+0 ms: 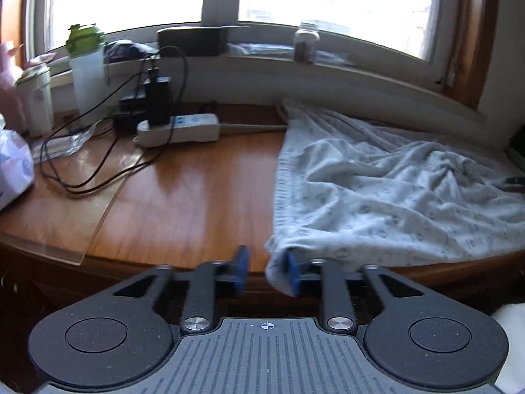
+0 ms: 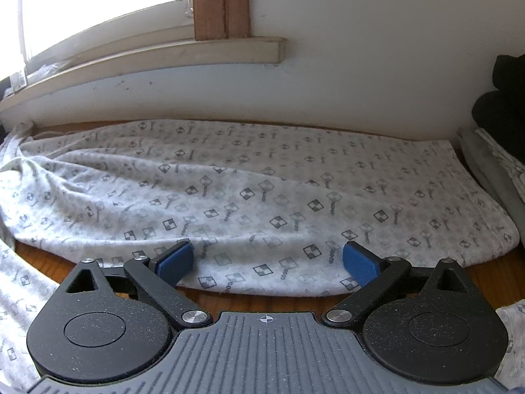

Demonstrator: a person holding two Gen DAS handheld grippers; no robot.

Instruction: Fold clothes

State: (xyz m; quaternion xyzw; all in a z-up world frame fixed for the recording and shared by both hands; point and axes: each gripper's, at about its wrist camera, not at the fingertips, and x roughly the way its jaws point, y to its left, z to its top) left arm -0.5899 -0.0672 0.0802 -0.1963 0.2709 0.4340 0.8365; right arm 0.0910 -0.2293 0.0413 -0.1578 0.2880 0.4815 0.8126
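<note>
A pale grey garment [image 1: 377, 190] printed with small dark checks lies rumpled on the right half of the wooden table [image 1: 183, 197]. One corner of it droops over the table's near edge against the right blue pad [image 1: 292, 274] of my left gripper [image 1: 266, 271]. That gripper's jaws stand apart, and the left pad touches nothing. In the right wrist view the same garment [image 2: 262, 190] lies flatter, stretching back to the wall. My right gripper [image 2: 268, 262] is wide open, its pads resting over the cloth's near hem.
A white power strip [image 1: 178, 129] with black plugs and looping cables [image 1: 98, 170] sits at the back left. Beside it stand a green-lidded shaker bottle [image 1: 87, 75] and a cup [image 1: 36, 101]. A jar [image 1: 305, 42] stands on the windowsill. Dark items [image 2: 505, 108] lie at the right.
</note>
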